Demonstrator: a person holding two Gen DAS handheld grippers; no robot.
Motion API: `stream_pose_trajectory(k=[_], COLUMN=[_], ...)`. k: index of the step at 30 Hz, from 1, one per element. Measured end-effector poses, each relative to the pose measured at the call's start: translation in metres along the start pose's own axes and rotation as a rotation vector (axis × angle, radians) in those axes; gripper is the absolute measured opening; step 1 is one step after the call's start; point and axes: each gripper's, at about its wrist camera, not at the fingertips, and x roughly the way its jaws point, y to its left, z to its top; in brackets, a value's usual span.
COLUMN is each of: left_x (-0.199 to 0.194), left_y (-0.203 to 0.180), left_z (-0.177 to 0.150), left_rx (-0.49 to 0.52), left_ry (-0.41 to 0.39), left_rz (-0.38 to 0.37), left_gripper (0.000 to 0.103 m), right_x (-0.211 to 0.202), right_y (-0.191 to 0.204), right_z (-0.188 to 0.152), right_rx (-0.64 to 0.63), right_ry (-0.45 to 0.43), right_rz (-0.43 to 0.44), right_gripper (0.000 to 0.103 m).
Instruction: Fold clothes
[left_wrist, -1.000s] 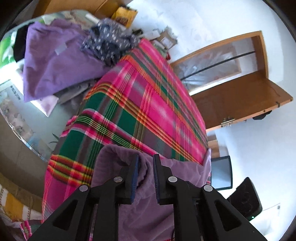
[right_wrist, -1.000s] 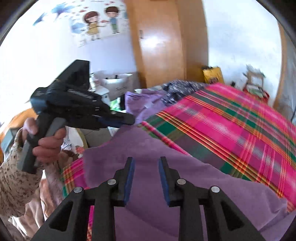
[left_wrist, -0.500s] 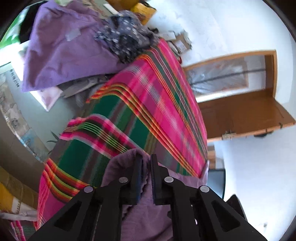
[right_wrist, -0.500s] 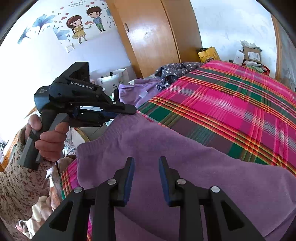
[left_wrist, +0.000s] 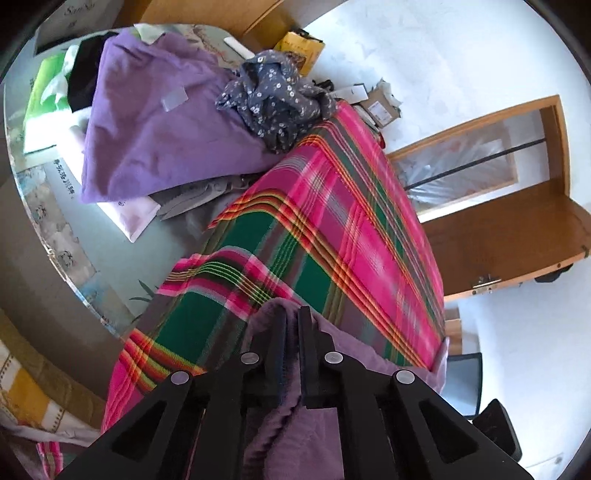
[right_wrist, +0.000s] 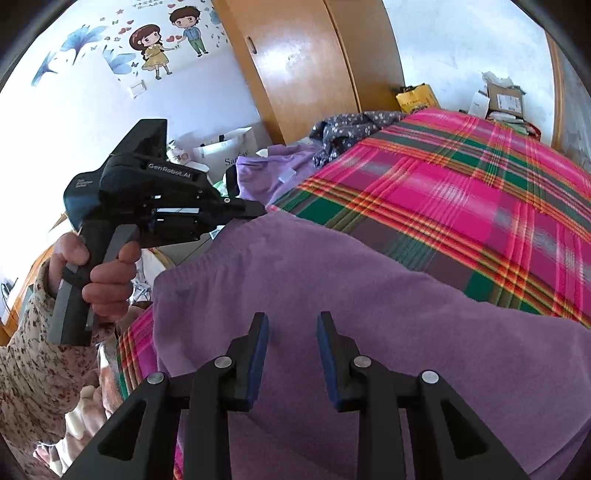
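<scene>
Garment, purple knit (right_wrist: 332, 295): lies across near end of bed, on plaid cover (right_wrist: 461, 206) (pink/green/orange checks). One corner raised off the cover at the bed's edge; rest spreads toward right wrist cam and fills its lower frame.

Left gripper (left_wrist: 291, 321): fingers pressed together w/ a fold of the purple knit pinched between them. Seen from right wrist view as a black pistol-grip unit (right_wrist: 166, 199), tip touching the raised corner. Held by person's left hand (right_wrist: 99, 273), floral sleeve at wrist.

Right gripper (right_wrist: 291, 332): fingers spread, blue pads facing each other, nothing between. Hovers above the purple knit; contact w/ fabric can't be told.

Other items, far end of bed:
- purple cloth, large, bunched (left_wrist: 155, 122), small pale tag on it
- dark floral garment (left_wrist: 273, 99), crumpled, just beside the purple cloth and touching plaid cover's far edge
- yellow bag (left_wrist: 303, 48), against wall behind floral garment
- cardboard boxes (right_wrist: 504, 99), by wall near bed corner

Room: wooden wardrobe (right_wrist: 306, 59); cartoon wall stickers (boy and girl) (right_wrist: 170, 40).
</scene>
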Motion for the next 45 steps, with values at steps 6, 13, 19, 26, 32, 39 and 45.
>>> stream_pose_trajectory(k=[6,13,19,26,32,39,45], left_x=[-0.016,-0.043,-0.070,-0.070,-0.040,-0.002,0.030], left_y=[-0.014,-0.022,-0.036,-0.088,-0.136,-0.166,-0.181], left_z=[-0.007,-0.025,-0.053,-0.097,-0.134,-0.181,-0.218], left_rx=[0.031,0.024,0.071,0.245,0.389,0.479,0.583], left_ry=[-0.043,-0.095,-0.179,-0.176,-0.081,0.021,0.060], left_rz=[0.059,0.087,0.147,0.138,0.091,0.076,0.143], left_gripper=[0.009,0.010,0.017,0.017,0.017,0.017,0.018], right_x=[-0.026,-0.086,-0.161,-0.264,-0.369,-0.442,-0.403], right_y=[-0.004,-0.030,-0.074,-0.118,-0.128,-0.118,-0.131], right_z=[0.001,-0.014,-0.052,-0.113,-0.169,-0.214,-0.230], right_rx=[0.019,0.080,0.183,0.292,0.343,0.325,0.298], right_ry=[-0.065,-0.163,-0.242,-0.303,-0.360,-0.347,-0.268], right_rz=[-0.037,-0.140,-0.291,-0.529,-0.794,-0.954,-0.869], right_gripper=[0.028,0.028,0.028,0.028,0.028,0.038,0.038])
